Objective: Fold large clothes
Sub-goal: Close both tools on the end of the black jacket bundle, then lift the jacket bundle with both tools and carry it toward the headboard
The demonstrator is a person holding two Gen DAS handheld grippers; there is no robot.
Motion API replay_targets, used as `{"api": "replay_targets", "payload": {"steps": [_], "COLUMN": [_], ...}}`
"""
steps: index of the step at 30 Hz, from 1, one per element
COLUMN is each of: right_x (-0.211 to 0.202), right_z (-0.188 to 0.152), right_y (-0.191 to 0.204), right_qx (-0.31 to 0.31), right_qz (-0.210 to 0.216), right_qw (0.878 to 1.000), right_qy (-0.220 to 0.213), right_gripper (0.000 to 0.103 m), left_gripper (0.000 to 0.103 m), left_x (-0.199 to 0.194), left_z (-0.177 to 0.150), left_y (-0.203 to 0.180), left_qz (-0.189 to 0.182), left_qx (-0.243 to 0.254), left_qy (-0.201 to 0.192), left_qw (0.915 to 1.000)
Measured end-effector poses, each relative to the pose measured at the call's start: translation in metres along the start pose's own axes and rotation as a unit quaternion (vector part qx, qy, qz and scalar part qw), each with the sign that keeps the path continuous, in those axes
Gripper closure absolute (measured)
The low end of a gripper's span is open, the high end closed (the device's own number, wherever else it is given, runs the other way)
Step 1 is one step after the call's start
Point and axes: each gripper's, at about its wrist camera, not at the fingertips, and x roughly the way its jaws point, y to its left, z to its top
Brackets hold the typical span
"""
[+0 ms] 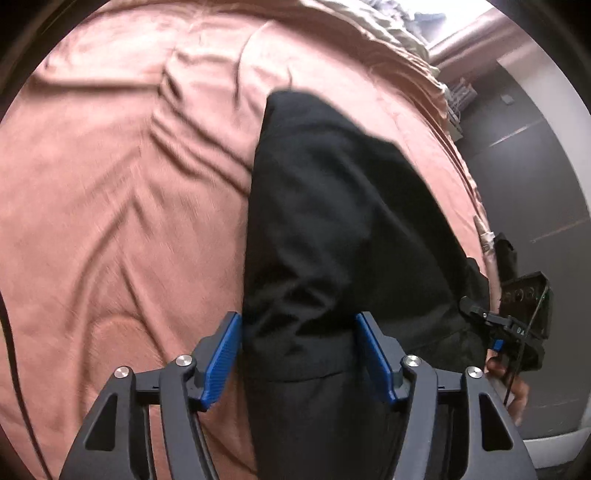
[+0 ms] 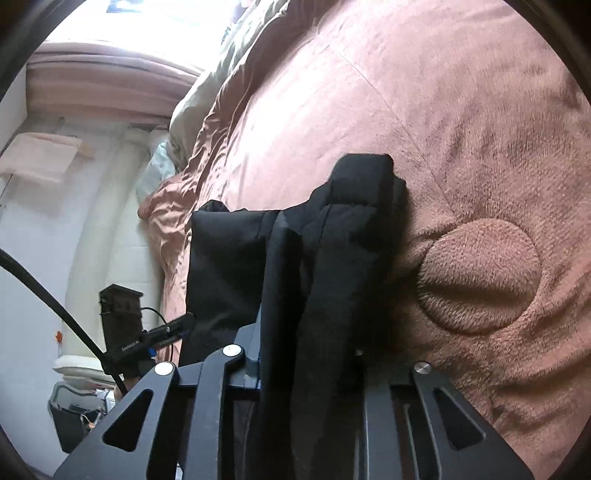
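Closest to me, my left gripper (image 1: 298, 354) stands with its blue pads (image 1: 221, 360) spread wide; the black garment (image 1: 332, 229) runs up between them, brushing the left pad, with a gap to the right one, so nothing is pinched there. My right gripper (image 2: 306, 369) is buried under a thick bunched fold of the same black garment (image 2: 332, 266); the cloth drapes over the fingers and hides their tips, and I cannot tell whether they are clamped on it or apart.

Beyond the fingers, the garment stretches away as a long dark band lying on the pink plush blanket (image 1: 122, 192), its far end squared off on the bed. In the right wrist view the fabric is doubled over on itself, a flatter panel to the left and a padded ridge rising beside a round stitched bulge in the blanket (image 2: 476, 277).

Farther off, the other gripper shows at each view's edge (image 1: 517, 325) (image 2: 147, 339). At the far side lie a beige duvet (image 2: 221, 74) and a bright window (image 2: 166, 18).
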Motion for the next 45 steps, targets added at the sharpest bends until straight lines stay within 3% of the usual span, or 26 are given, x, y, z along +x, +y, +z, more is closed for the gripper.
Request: {"api": "replay_targets", "payload": {"steps": [3,5,8,11,30,38,45], "right_x": [-0.006,-0.008,-0.011,-0.018,-0.055,-0.019,0.045], "right_z": [-0.004,-0.006,-0.011,-0.017,-0.084,-0.107,-0.119], "right_y": [0.005,0.012,0.03,0.046,0.147,0.206,0.26], "right_qx": [-0.004,-0.011,-0.032,-0.051,-0.16,-0.208,-0.239], "right_qz": [0.008,0.011,0.007,0.008,0.061,0.095,0.132], "right_qw": [1.0,1.0,0.999,0.998,0.984,0.973,0.962], "right_qy": [-0.005,-0.008,-0.014,-0.021,-0.058,-0.037,0.003], "right_gripper": [0.089,0.09,0.092,0.093,0.095,0.095,0.095], "left_gripper": [0.049,0.064,0.077,0.083,0.09,0.091,0.092], "left_x": [-0.006,-0.012,-0.025,-0.044,-0.2,-0.291,-0.37], "left_z": [-0.006,-0.008,-0.011,-0.017,-0.078,-0.111,-0.137], "left_y": [-0.007,-0.012,-0.019,-0.027,-0.029,0.0,0.049], "left_qz": [0.015,0.012,0.008,0.007,-0.028,-0.01,0.02], "left_qx": [0.017,0.021,0.028,0.042,0.046,0.031,0.008], "left_qy": [-0.018,-0.024,-0.035,-0.051,-0.175,-0.242,-0.287], "left_qw": [0.9996,0.9994,0.999,0.9978,0.9832,0.9698,0.9576]}}
